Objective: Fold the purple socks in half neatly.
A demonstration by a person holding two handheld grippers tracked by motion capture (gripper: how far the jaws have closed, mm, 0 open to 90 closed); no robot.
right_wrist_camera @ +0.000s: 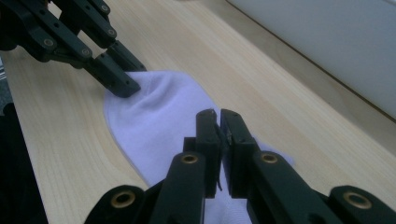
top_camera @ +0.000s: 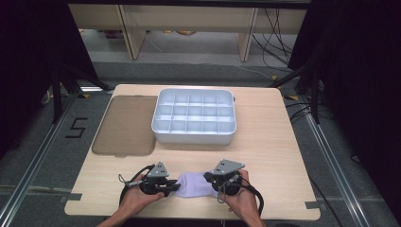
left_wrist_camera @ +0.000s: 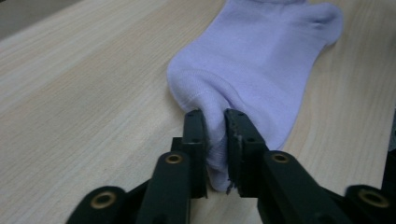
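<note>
2 tongs (top_camera: 176, 187) (top_camera: 208, 178) on lilac sock (top_camera: 195, 184); floor marking "5" (top_camera: 76, 127).

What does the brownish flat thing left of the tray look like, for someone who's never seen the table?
On the wooden table, find the white compartment tray near the middle. Flush against its left side lies a flat translucent brown lid with rounded corners. It is the one dark, flat panel there, unlike the pale sock near the front edge.

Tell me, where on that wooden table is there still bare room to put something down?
Bare wood lies right of the white compartment tray, out to the light wooden table's right edge, and in the strip between that tray and the lilac sock. The left is taken by the brown translucent lid. The near edge is crowded: left gripper and right gripper both pinch the sock.
</note>
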